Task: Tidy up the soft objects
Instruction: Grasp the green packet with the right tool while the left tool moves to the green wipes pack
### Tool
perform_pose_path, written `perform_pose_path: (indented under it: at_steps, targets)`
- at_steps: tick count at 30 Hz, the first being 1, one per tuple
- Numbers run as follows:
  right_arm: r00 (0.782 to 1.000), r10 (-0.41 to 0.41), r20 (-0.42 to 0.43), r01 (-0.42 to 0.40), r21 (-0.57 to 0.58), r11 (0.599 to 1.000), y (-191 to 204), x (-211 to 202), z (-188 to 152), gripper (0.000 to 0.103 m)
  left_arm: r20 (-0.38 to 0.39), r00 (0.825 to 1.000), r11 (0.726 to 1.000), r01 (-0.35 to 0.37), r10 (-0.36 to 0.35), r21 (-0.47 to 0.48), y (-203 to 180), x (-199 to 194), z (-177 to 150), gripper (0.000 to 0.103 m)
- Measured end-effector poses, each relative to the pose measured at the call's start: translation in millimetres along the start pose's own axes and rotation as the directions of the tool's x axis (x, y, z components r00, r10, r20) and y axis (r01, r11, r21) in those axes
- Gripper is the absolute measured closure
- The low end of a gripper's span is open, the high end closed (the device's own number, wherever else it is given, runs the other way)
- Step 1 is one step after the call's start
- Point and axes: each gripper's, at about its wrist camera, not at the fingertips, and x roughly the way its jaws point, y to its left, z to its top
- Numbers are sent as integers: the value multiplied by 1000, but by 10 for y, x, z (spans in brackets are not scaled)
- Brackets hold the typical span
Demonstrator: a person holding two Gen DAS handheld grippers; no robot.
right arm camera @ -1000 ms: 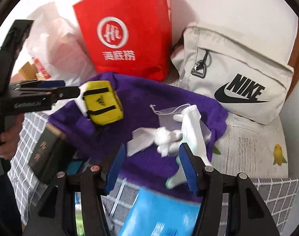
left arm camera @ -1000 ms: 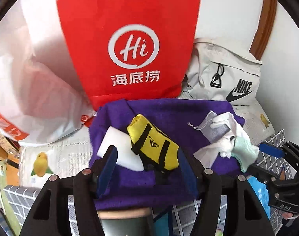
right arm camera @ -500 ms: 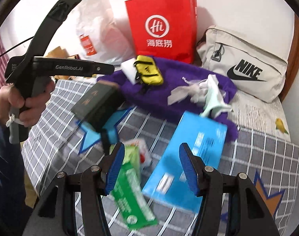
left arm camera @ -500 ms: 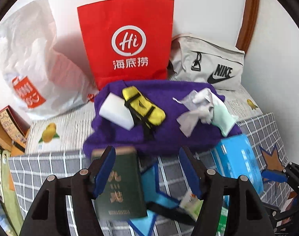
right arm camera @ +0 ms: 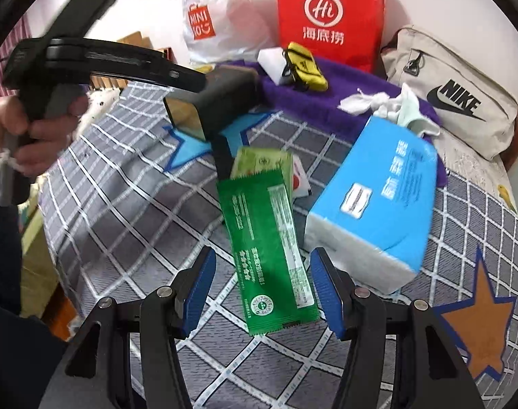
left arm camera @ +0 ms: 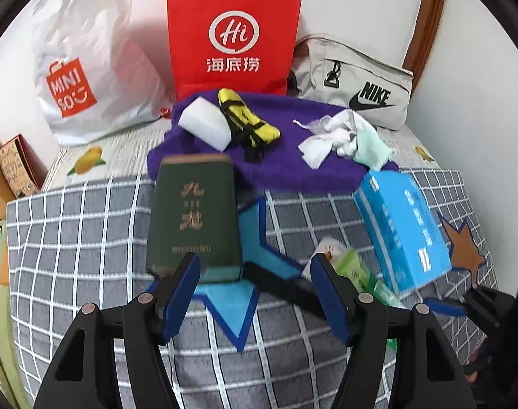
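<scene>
Your left gripper (left arm camera: 255, 289) hung with jaws apart near the green box (left arm camera: 194, 214); your right gripper (right arm camera: 262, 289), likewise apart, straddled the green packet (right arm camera: 269, 248).

We've pulled both grippers way back from the purple towel (left arm camera: 293, 167). Now the left gripper (left arm camera: 255, 293) hangs over the green box (left arm camera: 194, 218), and the right gripper (right arm camera: 262, 289) over the green packet (right arm camera: 269, 245), both empty.

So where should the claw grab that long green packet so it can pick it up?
Probably across its narrow width, near the bottom end closest to the right gripper. The green packet lies flat and long on the checked blanket, pointing almost straight at the open jaws, so coming from above with one finger on each long edge should fit. Its far end rests against other packets, so that end looks harder.
</scene>
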Motion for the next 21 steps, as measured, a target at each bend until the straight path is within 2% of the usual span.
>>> perform_pose_path:
  at_steps: [3,9,12,13,16,21]
  targets:
    - [1000,-2,-17,2,6,1000,-43,117,-24,46,-10,1000,1000,-26,26,2,19,21,-133,38]
    - [999,-1,-51,1,4,1000,-67,355,-33,46,-29,1000,1000,0,-1,-30,117,29,-320,38]
    - [999,10,-33,-9,18,1000,-84,393,-20,46,-41,999,999,7,-8,-40,138,47,-375,38]
    - [999,13,-32,-12,22,1000,-84,396,-17,46,-48,999,999,8,-10,-42,139,66,-390,38]
    - [1000,9,-15,-8,23,1000,-77,355,-21,59,-61,998,999,17,-20,-50,126,121,-419,38]
    - [1000,-4,6,4,28,1000,-60,183,-80,61,-73,997,999,32,-35,-39,-3,167,-406,38]
